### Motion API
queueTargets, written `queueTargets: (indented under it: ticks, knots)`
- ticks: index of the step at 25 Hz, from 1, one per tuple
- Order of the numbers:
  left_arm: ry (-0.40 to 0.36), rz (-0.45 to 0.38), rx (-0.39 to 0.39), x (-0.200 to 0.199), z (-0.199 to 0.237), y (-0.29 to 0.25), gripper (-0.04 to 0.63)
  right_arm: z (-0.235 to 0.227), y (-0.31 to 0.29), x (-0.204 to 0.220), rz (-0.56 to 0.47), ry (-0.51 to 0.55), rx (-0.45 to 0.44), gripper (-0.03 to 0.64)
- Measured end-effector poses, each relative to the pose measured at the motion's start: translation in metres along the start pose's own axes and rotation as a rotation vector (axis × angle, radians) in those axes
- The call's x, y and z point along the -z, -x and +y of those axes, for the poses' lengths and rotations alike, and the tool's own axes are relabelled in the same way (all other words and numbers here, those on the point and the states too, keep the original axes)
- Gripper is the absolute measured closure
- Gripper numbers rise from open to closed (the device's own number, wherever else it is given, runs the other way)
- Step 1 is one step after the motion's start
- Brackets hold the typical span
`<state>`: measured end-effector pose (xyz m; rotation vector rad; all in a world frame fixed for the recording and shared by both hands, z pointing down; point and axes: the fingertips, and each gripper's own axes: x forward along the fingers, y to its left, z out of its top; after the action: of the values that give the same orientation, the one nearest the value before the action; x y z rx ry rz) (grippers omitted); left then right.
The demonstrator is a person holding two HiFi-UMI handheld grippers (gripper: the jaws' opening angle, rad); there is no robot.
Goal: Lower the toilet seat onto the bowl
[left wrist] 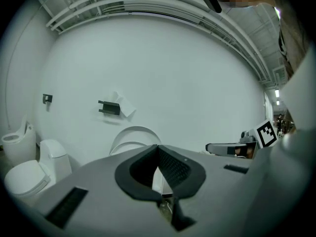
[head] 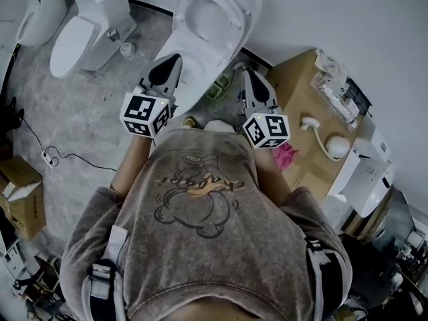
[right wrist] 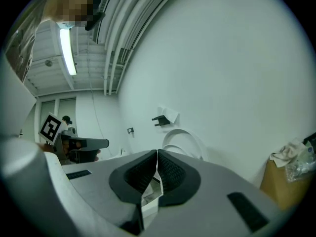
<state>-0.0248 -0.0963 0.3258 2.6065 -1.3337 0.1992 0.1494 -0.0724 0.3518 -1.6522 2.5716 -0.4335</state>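
Directly ahead of the person, against the white wall, stands a white toilet (head: 189, 62) with its toilet seat (head: 234, 20) raised and leaning back toward the wall, not resting on the bowl. Both gripper views show the seat as an upright pale arch (left wrist: 133, 131) (right wrist: 190, 135) beyond the jaw tips, well apart from them. The left gripper (head: 170, 65) is held out toward the toilet's left side. Its jaws are pressed together with nothing between them, as its own view confirms (left wrist: 158, 148). The right gripper (head: 249, 79) is held beside the toilet's right side, and its jaws are likewise closed on nothing (right wrist: 156, 153). Neither gripper touches the seat. A black wall bracket (left wrist: 109, 107) with a pale sheet on it hangs above and to the left of the arch. To the person's left stands a second toilet (head: 83, 35) with its lid down. A cardboard box (head: 297, 92) bearing white items sits to the right. A dark cable (head: 63, 156) trails across the grey floor (head: 87, 112).
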Motion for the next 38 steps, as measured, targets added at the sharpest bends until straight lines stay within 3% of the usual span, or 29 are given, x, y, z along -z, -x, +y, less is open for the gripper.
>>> queueTargets:
  ticks: [9,13,14,18,19,26,33,38]
  knots:
    - [-0.01,0.002,-0.003,-0.013,0.011,-0.051,0.583,-0.035,-0.044,-0.014,0.021,0.004,-0.031,0.586]
    - [-0.013,0.007,0.007,-0.016,0.015,-0.071,0.501,-0.046,-0.064,-0.015,0.038,0.017,-0.056,0.58]
    - [-0.016,0.007,0.01,-0.016,0.016,-0.076,0.486,-0.048,-0.069,-0.016,0.04,0.019,-0.066,0.565]
    - [-0.032,0.021,0.032,-0.013,0.02,-0.096,0.424,-0.056,-0.088,-0.014,0.058,0.027,-0.099,0.38]
    - [-0.035,0.027,0.041,-0.012,0.022,-0.102,0.397,-0.057,-0.094,-0.013,0.063,0.027,-0.104,0.364]
    - [-0.034,0.051,0.097,-0.008,0.039,-0.148,0.315,-0.072,-0.133,0.002,0.106,0.021,-0.134,0.359]
    - [-0.122,0.103,0.118,0.001,0.057,-0.209,0.301,-0.098,-0.177,0.027,0.166,0.037,-0.125,0.359]
    - [-0.13,0.144,0.105,0.017,0.076,-0.247,0.301,-0.115,-0.208,0.048,0.21,0.042,-0.118,0.359]
